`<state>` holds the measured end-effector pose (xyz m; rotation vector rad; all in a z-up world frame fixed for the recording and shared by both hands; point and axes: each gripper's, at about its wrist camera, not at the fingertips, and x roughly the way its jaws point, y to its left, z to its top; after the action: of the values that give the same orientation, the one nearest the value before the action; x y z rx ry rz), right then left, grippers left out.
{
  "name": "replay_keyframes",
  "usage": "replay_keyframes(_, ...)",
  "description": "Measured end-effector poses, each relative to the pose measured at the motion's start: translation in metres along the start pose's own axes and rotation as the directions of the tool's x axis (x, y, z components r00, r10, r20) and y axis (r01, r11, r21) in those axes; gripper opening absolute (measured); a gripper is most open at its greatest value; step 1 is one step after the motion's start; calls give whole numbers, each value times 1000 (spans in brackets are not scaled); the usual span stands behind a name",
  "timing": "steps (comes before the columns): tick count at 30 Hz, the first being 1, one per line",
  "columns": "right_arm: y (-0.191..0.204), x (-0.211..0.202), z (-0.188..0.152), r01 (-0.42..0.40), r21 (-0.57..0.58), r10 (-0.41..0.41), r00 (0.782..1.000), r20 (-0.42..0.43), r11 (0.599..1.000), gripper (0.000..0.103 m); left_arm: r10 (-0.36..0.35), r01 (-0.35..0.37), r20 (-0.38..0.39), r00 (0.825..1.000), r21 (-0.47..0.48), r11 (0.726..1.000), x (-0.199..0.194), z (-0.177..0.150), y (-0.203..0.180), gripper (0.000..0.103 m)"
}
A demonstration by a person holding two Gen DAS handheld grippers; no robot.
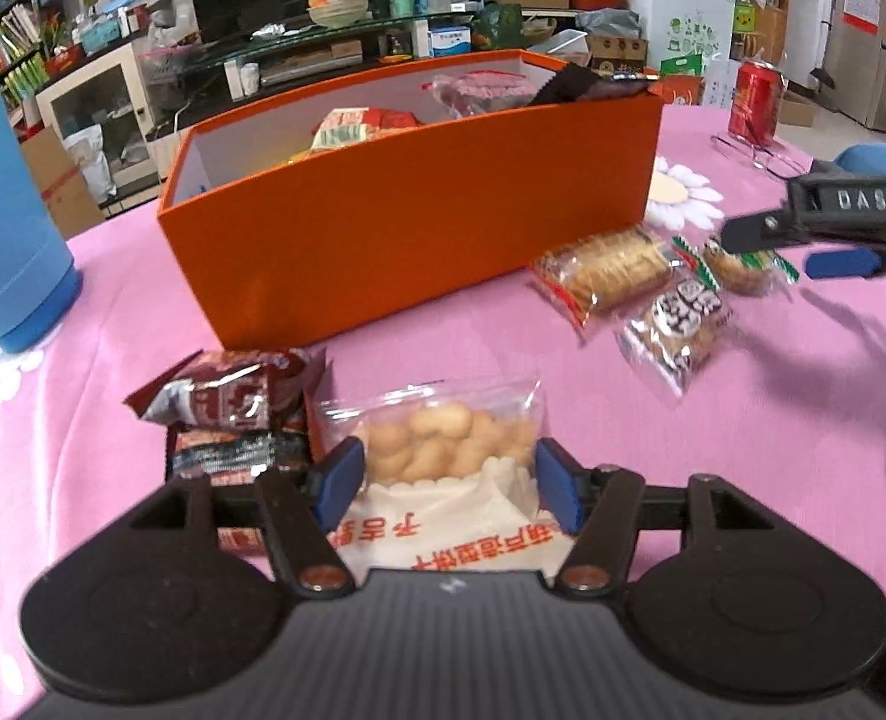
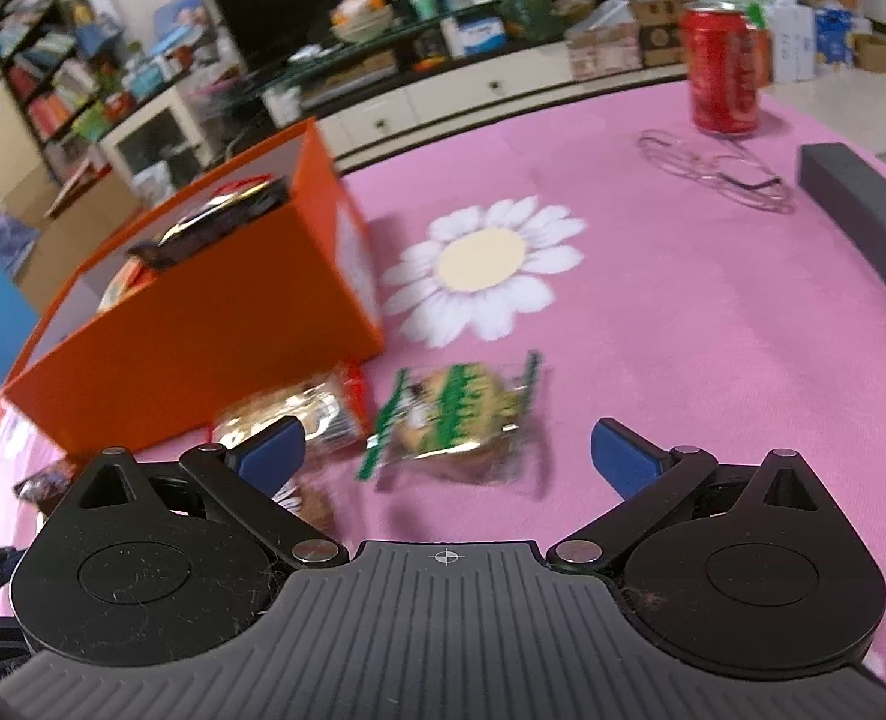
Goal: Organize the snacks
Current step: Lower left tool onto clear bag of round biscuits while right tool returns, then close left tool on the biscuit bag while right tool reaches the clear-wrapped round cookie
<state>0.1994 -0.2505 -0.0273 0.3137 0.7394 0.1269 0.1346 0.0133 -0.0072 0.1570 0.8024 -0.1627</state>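
Closest to the viewer, the left gripper [image 1: 448,483] hangs low over a pink tablecloth [image 1: 562,420], its two blue pads [image 1: 341,483] set against either side of a clear bag of small round biscuits [image 1: 443,450]. The pads sit at the bag's edges, but whether they truly pinch it cannot be told. The bag lies flat just in front of a long orange box [image 1: 407,222]. Its long axis runs from the viewer toward the box, its clear end faces the box, and its printed white end points back under the gripper.

The box already holds several snack packets. Dark red wrappers [image 1: 233,420] lie just to the left of the bag, touching the box's foot.

To the right, the right gripper [image 2: 448,453] hovers with its fingers spread wide and empty above a green-striped cookie packet [image 2: 454,414]. Two more cookie packs [image 1: 613,270] lie beside it, near the box's end. A red can [image 2: 721,69] and a pair of glasses [image 2: 718,171] stand well apart.

The risks appear to be these: slippery film could slide out of a shallow side grip, a hard squeeze could crush the biscuits, and the left pad may snag the neighbouring wrappers.
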Motion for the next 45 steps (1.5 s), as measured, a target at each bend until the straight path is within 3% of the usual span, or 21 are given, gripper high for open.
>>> replay_keyframes(6,36,-2,-12,-195,-109,194,981,-23,975,93,18,-18,-1,1000,-26,999,-17,-24,4,68)
replay_keyframes(12,51,14,-23,-189,-180,177,981,-82,965,93,15,-15,9,1000,-33,999,-20,-30,6,70)
replay_keyframes(19,63,28,-28,-255,-158,236,964,-124,954,94,-21,21,1,1000,-109,994,-20,-28,17,72)
replay_keyframes(27,67,14,-38,-451,-65,427,876,-226,890,93,-39,35,-35,999,-117,993,-20,-36,25,82)
replay_keyframes(30,71,3,-32,-349,-170,329,935,-133,922,93,-47,42,-34,998,-141,989,-20,-36,28,82)
replay_keyframes(32,79,1,-28,-311,-240,299,950,-86,920,93,-47,43,-26,999,-143,989,-21,-35,27,83)
replay_keyframes(37,103,22,-28,-316,-316,295,949,-114,895,93,-29,26,-28,999,-100,995,-20,-36,19,84)
replay_keyframes(39,110,32,-35,-286,-343,249,957,-150,895,90,-21,18,-30,999,-86,996,-20,-37,18,85)
replay_keyframes(41,112,31,-42,-304,-343,253,950,-184,889,91,-24,21,-32,999,-87,996,-20,-38,19,85)
replay_keyframes(45,102,8,-57,-396,-287,341,913,-225,872,90,-31,28,-28,999,-89,996,-22,-39,20,89)
